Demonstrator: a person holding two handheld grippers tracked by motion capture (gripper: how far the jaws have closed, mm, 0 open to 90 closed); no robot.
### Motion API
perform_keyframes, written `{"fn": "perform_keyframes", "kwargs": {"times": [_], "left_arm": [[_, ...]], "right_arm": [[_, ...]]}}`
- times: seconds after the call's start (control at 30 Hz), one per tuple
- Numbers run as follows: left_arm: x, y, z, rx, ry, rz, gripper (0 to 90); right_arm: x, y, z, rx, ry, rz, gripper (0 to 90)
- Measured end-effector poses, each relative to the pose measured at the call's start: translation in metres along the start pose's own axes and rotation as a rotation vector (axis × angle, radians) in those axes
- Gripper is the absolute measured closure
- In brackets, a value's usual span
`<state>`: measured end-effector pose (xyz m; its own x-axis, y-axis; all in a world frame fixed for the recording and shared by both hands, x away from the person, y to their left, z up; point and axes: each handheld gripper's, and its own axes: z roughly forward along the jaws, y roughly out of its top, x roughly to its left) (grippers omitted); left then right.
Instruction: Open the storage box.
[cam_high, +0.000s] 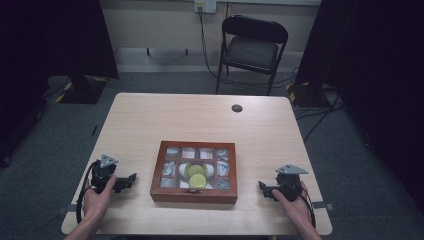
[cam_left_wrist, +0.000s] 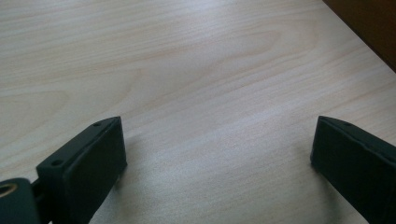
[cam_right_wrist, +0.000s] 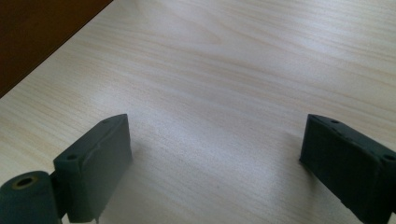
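A brown wooden box (cam_high: 194, 196) with a windowed lid lies shut near the table's front edge. Through its panes I see a white dish with a yellow-green round thing (cam_high: 196, 172). My left gripper (cam_high: 131, 178) rests on the table to the left of the box, held in a hand, jaws open and pointing toward it. In the left gripper view the jaws (cam_left_wrist: 217, 147) stand wide apart over bare wood, with the box's side (cam_left_wrist: 373, 23) at the upper right. My right gripper (cam_high: 262, 187) rests to the right of the box, open. Its jaws (cam_right_wrist: 215, 142) frame bare wood, the box's side (cam_right_wrist: 37, 32) at upper left.
The light wooden table (cam_high: 200, 120) has a round cable hole (cam_high: 237, 108) near its far edge. A black folding chair (cam_high: 251, 50) stands beyond the table. Dark curtains hang at both sides, and cables run over the grey floor.
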<state>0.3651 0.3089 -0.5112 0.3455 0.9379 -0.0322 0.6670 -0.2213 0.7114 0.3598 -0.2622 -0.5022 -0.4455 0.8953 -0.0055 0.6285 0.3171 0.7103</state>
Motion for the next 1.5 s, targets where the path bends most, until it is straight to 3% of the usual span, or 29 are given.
{"fn": "perform_keyframes", "kwargs": {"times": [0.13, 0.17, 0.47, 0.6, 0.83, 1.23, 1.5], "left_arm": [[0.000, 0.001, 0.000, 0.015, 0.001, 0.018, 0.9], [0.000, 0.001, 0.000, 0.014, 0.001, 0.017, 0.2], [0.000, 0.001, 0.000, 0.017, -0.003, 0.018, 0.0], [0.000, 0.001, 0.000, 0.018, -0.003, 0.019, 0.0], [0.000, 0.001, 0.000, 0.018, -0.003, 0.019, 0.0], [0.000, 0.001, 0.000, 0.018, -0.003, 0.019, 0.0], [0.000, 0.001, 0.000, 0.018, -0.004, 0.018, 0.0]], "right_arm": [[0.000, 0.001, -0.002, -0.010, 0.018, -0.005, 16.9], [0.000, 0.001, -0.003, -0.009, 0.029, -0.004, 14.0], [0.006, 0.007, -0.014, -0.050, 0.087, -0.008, 17.2], [0.011, 0.013, -0.022, -0.084, 0.120, -0.020, 22.9], [0.020, 0.021, -0.028, -0.093, 0.181, -0.047, 33.5], [0.033, 0.034, -0.042, -0.129, 0.243, -0.034, 39.6], [0.047, 0.046, -0.046, -0.127, 0.323, -0.059, 46.2]]}}
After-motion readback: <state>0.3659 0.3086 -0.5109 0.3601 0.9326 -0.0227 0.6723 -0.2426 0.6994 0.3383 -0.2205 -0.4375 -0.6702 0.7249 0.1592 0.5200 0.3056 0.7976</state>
